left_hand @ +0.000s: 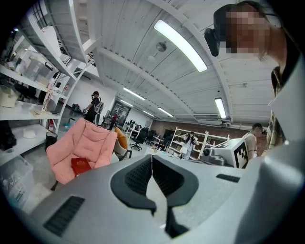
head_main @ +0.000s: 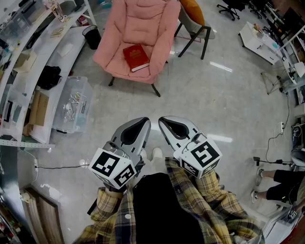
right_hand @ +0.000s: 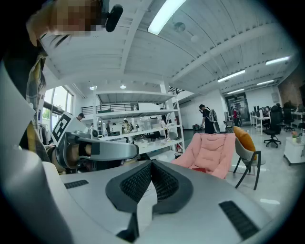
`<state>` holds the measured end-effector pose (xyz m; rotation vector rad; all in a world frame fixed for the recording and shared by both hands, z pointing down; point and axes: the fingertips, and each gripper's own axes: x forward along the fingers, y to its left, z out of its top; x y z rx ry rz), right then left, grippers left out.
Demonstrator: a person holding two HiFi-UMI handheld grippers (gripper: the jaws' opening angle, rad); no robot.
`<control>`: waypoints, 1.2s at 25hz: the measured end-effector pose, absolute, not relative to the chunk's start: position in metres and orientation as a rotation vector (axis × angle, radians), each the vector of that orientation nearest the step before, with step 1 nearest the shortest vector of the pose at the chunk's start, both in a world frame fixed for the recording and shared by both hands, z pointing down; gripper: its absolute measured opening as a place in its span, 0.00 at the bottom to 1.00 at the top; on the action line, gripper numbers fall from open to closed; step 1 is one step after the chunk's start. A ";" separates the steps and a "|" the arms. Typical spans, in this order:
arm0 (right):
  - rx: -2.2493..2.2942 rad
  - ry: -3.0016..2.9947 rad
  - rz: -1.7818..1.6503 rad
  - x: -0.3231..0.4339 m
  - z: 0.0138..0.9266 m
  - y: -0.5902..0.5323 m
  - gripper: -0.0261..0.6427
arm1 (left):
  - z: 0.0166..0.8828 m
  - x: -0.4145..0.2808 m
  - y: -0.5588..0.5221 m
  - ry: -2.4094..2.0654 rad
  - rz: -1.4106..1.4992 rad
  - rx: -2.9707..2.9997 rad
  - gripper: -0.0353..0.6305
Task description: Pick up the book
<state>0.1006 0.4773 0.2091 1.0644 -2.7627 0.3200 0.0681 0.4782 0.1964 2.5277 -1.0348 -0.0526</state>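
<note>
Red book (head_main: pixel 136 57) lies flat on the seat of the pink padded chair (head_main: pixel 143 28), near the seat's front edge, spine toward the chair's left side as seen from the head view. Chair stands on the grey floor (head_main: pixel 224 100), well apart from both grippers. Left tongs (head_main: pixel 138 126) pressed together, nothing between them; the left gripper view shows the two black pads meeting in a thin line (left_hand: pixel 151 159). Right tongs (head_main: pixel 169 125) also pressed together and empty, pads touching in the right gripper view (right_hand: pixel 151 167). Both grippers are held side by side in front of the person's plaid shirt (head_main: pixel 209 200), tips angled toward each other, pointing roughly at the chair and close to level. Book shows as a small red patch on the pink seat in the left gripper view (left_hand: pixel 81 166) and barely in the right gripper view (right_hand: pixel 200 169). Chair with an orange cushion (head_main: pixel 193 14) stands just beside the pink one. Clear plastic bin (head_main: pixel 74 102) sits on the floor at left, next to white shelving (head_main: pixel 28 71).
</note>
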 end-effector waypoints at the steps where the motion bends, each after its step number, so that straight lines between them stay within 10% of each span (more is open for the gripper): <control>1: 1.063 -2.766 0.318 0.099 0.209 0.478 0.06 | 0.196 0.068 0.478 -1.034 -0.051 2.532 0.06; 30: 0.936 -2.841 0.415 0.129 0.218 0.486 0.06 | 0.204 0.089 0.482 -1.190 -0.013 2.486 0.06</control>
